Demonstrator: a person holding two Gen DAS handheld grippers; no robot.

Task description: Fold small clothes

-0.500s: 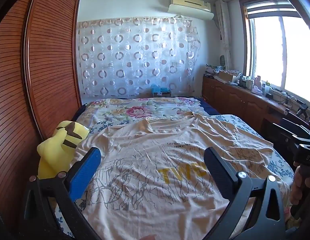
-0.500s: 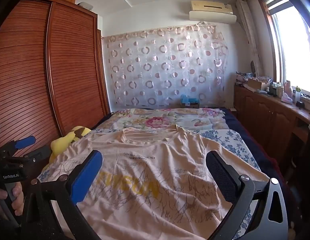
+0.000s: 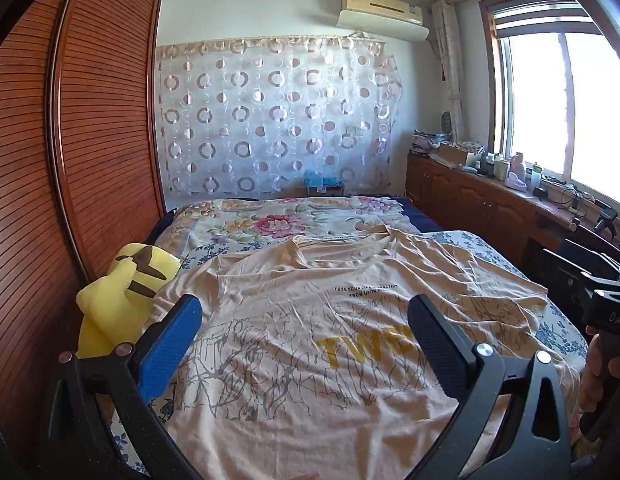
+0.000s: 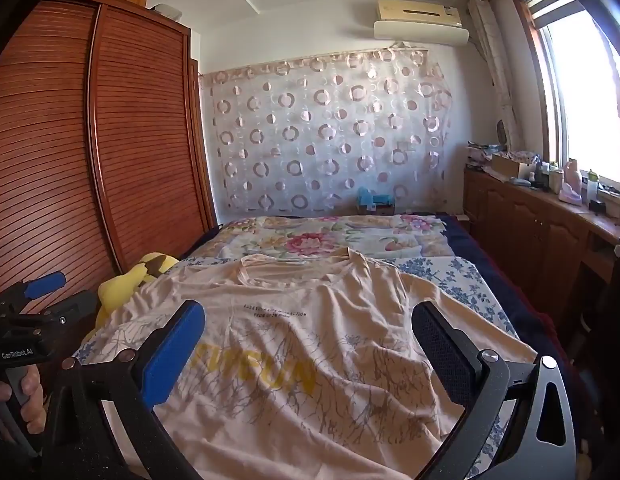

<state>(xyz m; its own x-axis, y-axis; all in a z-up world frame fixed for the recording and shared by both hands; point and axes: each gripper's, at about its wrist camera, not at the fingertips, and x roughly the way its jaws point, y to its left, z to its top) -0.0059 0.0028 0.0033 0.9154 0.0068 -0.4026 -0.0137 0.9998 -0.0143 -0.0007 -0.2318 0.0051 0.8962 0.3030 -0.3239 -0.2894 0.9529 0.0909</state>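
A peach T-shirt (image 3: 310,320) with yellow letters and a grey branch print lies spread face up on the bed, collar at the far end; it also shows in the right wrist view (image 4: 310,344). My left gripper (image 3: 303,312) is open and empty, held above the shirt's near left part. My right gripper (image 4: 307,316) is open and empty above the shirt's near right part. The left gripper shows at the left edge of the right wrist view (image 4: 33,300). The shirt's near hem is hidden behind the gripper frames.
A yellow plush toy (image 3: 125,296) sits at the bed's left edge against the wooden wardrobe (image 3: 69,160). A floral quilt (image 3: 277,220) covers the far half of the bed. A wooden counter with clutter (image 3: 490,184) runs under the window on the right.
Both grippers have tilted or risen slightly, so the shirt sits a little lower in each view. Both stay open; the shirt has not moved.
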